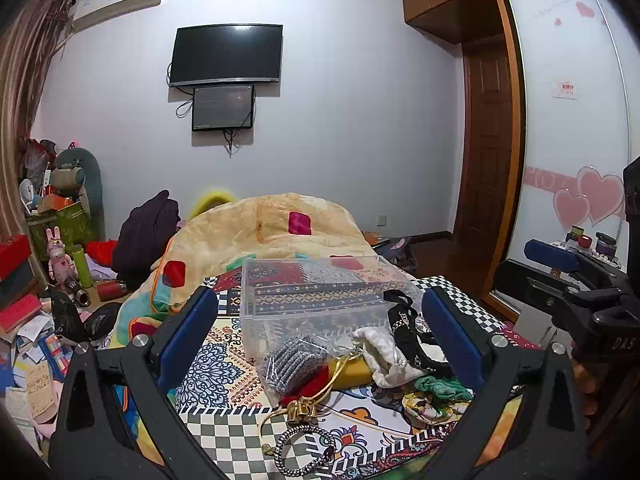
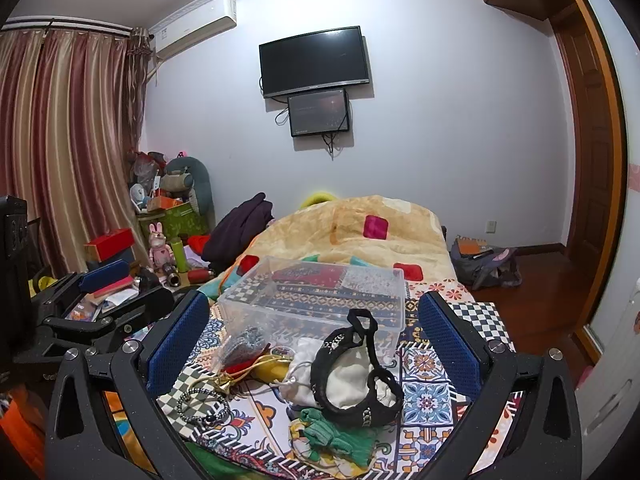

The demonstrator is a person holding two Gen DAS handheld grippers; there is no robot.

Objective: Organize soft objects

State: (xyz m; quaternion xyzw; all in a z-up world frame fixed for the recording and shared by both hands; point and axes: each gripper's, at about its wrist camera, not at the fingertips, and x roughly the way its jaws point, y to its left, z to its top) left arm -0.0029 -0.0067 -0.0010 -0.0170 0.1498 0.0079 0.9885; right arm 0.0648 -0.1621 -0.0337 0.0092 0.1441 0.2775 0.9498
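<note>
Patterned bedspread (image 2: 424, 396); one clear plastic box (image 2: 316, 296); one black headband (image 2: 352, 372); two grippers, left gripper (image 1: 320, 332), right gripper (image 2: 316, 340), both agape, empty.

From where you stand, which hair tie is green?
The knitted green scrunchie, nearest the camera below the black headband; the ring-shaped tie beside it is black-and-white.

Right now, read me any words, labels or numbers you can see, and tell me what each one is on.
"DAS": on the black body of the right hand-held gripper, seen from the left wrist view.
Red and white sticker on the wardrobe door: too small to read.
TV brand strip: blurred.
Air conditioner label: blurred.
</note>
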